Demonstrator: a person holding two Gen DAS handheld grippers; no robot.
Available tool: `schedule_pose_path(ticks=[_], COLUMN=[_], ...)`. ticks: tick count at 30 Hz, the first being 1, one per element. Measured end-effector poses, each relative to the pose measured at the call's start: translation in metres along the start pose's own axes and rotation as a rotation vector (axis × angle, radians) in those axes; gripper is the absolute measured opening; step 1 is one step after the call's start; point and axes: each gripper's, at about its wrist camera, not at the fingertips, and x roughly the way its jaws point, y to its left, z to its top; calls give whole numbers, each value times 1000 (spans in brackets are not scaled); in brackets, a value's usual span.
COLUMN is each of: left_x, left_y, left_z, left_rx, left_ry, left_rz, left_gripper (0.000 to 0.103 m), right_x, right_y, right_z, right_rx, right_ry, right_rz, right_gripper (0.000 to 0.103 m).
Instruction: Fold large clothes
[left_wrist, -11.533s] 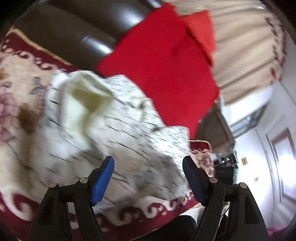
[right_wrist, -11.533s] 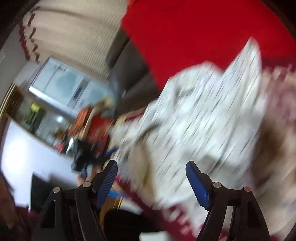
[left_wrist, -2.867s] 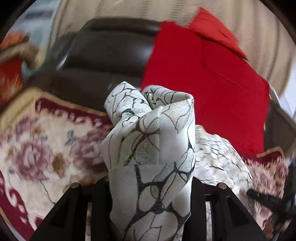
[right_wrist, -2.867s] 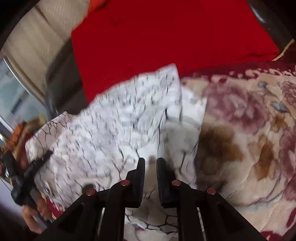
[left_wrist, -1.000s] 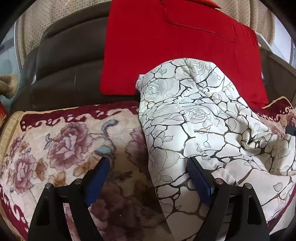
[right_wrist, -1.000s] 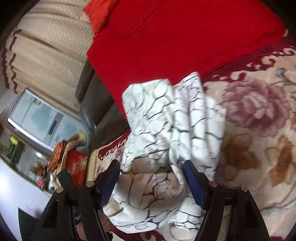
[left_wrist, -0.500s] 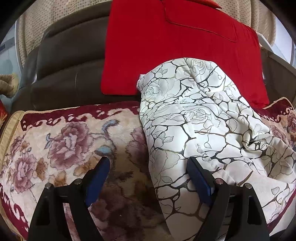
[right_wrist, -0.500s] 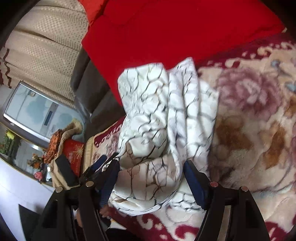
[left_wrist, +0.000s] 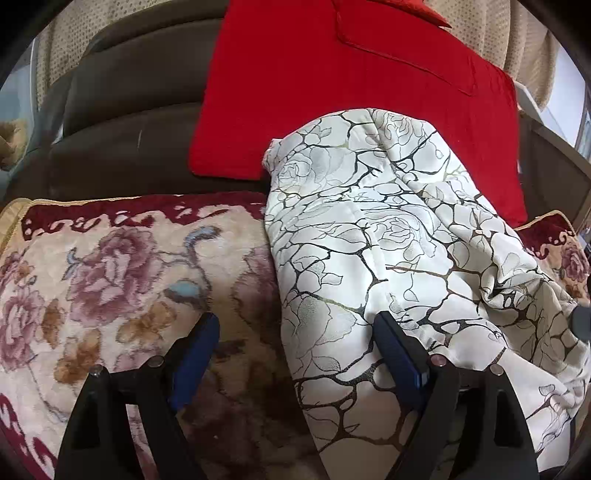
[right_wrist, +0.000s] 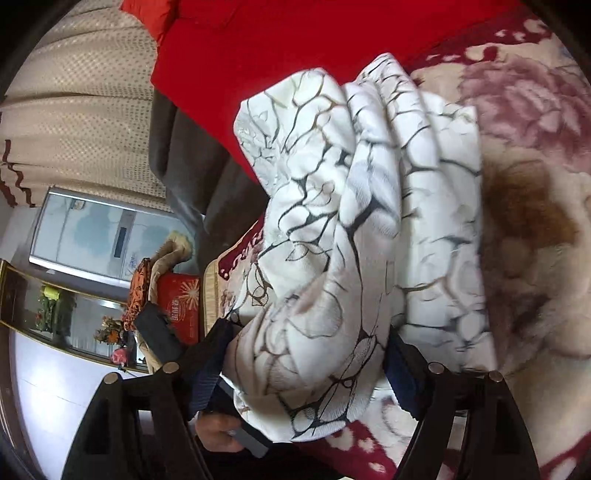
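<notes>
A white garment (left_wrist: 369, 229) with black crackle lines and rose outlines lies bunched on the floral sofa cover (left_wrist: 110, 266). My left gripper (left_wrist: 295, 354) is open over the garment's left edge. Its right finger (left_wrist: 395, 354) rests against the cloth and its left finger (left_wrist: 195, 350) is over the bare cover. In the right wrist view the garment (right_wrist: 351, 221) is a rumpled heap. My right gripper (right_wrist: 306, 369) has its jaws opening, and a fold of the heap bulges between the wide-set pads without being pinched.
A red cushion (left_wrist: 332, 81) leans on the dark brown sofa back (left_wrist: 122, 110) behind the garment. Beige curtains (right_wrist: 74, 92) hang behind the sofa. A person's hand (right_wrist: 216, 434) shows low in the right wrist view, with a cabinet and window (right_wrist: 92, 236) at the left.
My right gripper has sunk closer to the heap, so the cloth now fills the space between its fingers, which stand slightly wider. The left gripper and the garment's left edge look the same.
</notes>
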Motion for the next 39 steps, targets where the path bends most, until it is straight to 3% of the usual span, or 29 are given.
schedule_pose_path(ticks=[3,6,17,21,22,24,25,26,29,34,37,39], left_x=[1,2,3,3,2,2,1,-2,-21,-56,-34,-15], left_y=[-1,-2,-1,-1,0,0,0,-2,-10,-7,6,19], left_z=[-2,-2,-2,-2,-2,1,3,6,14,15,3,-7], left_rx=[18,32,36,38,38,42,50,60,94,157,179,144], left_ry=[-9,-12,-6,-10,-8,3,9,11,-33,-162,-93,-57], left_rz=[-7,-12,-19,-15,-15,-18,-20,-22,-45,18,61,18], left_gripper=[86,86,86,86,86,85,85,84,84,85,85,86], right_x=[-5,-11,4,4,2,-1,-2,-5,-22,-40,-36,-38], right_y=[13,31,69,56,45,29,24,19,21,39,8,-11], right_z=[-2,-6,-27,-23,-18,-10,-8,-6,-7,-11,0,5], right_rx=[-43,-144,-413,-386,-330,-254,-230,-207,-188,-273,-178,-130], right_ry=[-59,-116,-130,-174,-191,-217,-224,-237,-318,-422,-410,-399], right_rz=[-7,-93,-328,-333,-327,-329,-330,-326,-273,-330,-410,-435], right_gripper=[81,81,87,87,85,68,49,39,32,26,24,23])
